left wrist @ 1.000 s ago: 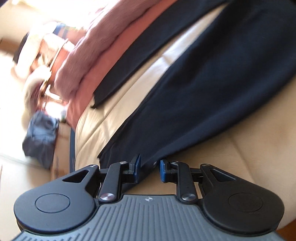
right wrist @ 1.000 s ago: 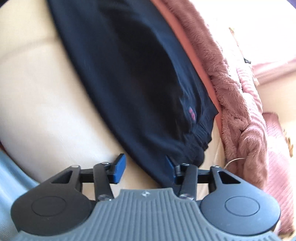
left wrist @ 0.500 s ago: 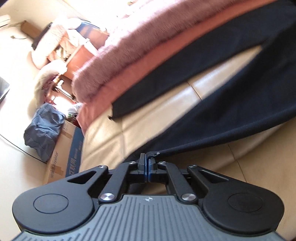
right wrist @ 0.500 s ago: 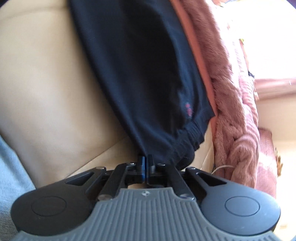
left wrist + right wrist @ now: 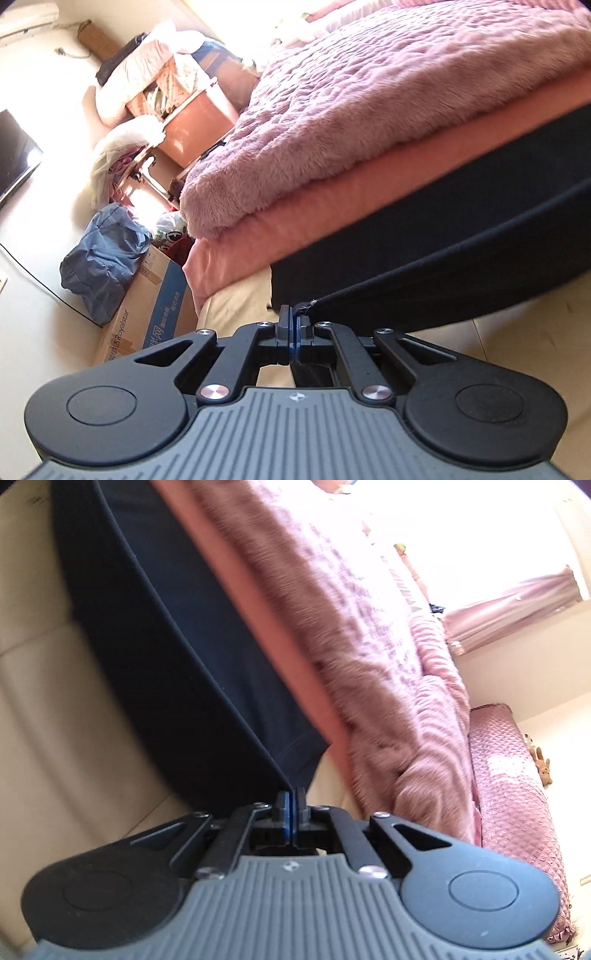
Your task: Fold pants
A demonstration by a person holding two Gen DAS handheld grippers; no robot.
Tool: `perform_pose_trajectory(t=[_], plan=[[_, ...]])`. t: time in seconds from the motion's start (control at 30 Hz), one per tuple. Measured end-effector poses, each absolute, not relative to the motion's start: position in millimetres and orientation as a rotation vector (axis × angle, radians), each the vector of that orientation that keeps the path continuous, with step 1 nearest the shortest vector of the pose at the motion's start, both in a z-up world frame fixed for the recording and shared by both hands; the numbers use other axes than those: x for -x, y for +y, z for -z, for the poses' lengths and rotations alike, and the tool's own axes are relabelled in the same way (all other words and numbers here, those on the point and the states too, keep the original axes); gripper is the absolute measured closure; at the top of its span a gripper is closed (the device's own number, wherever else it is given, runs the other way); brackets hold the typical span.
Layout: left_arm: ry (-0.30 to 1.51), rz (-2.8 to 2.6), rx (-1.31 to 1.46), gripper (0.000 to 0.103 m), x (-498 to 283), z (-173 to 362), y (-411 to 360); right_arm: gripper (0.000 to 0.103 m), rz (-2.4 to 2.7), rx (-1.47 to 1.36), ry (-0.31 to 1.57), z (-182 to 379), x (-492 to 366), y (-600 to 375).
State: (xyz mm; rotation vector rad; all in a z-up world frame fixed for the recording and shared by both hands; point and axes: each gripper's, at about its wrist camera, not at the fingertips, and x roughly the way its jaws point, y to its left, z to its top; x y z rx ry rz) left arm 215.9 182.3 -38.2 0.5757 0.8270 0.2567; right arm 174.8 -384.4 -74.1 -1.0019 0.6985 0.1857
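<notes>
Pinching a frayed hem corner of the dark navy pants [image 5: 461, 254], the left gripper [image 5: 294, 317] sits low over the beige leather cushion [image 5: 236, 306], jaws pressed together on the cloth. Fabric runs taut from the tips up to the right, along the pink fuzzy blanket [image 5: 369, 103]. Right gripper [image 5: 291, 797]: jaws likewise clamped, on a pants edge; cloth stretches away up-left across the cushion, blanket to its right.
</notes>
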Motion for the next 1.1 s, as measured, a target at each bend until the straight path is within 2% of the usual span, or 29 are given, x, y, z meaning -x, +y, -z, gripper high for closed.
perform_pose_trajectory(t=[0.23, 0.53, 0.83, 0.97, 1.1], plan=[[0.895, -0.277, -0.539, 0.102, -298, 46, 187, 0.103, -0.166, 0.956, 0.705, 69, -271, -377], [0.983, -0.273, -0.615, 0.102, -373, 101, 177, 0.103, -0.157, 0.913, 0.833, 121, -373, -371], [0.977, -0.297, -0.615, 0.102, -385, 129, 173, 0.103, -0.170, 0.908, 0.894, 168, -406, -368], [0.910, -0.324, -0.562, 0.102, -371, 109, 172, 0.103, -0.157, 0.912, 0.864, 169, -401, -367], [0.850, -0.319, -0.538, 0.102, -348, 78, 171, 0.103, -0.108, 0.870, 0.759, 138, -370, -367]])
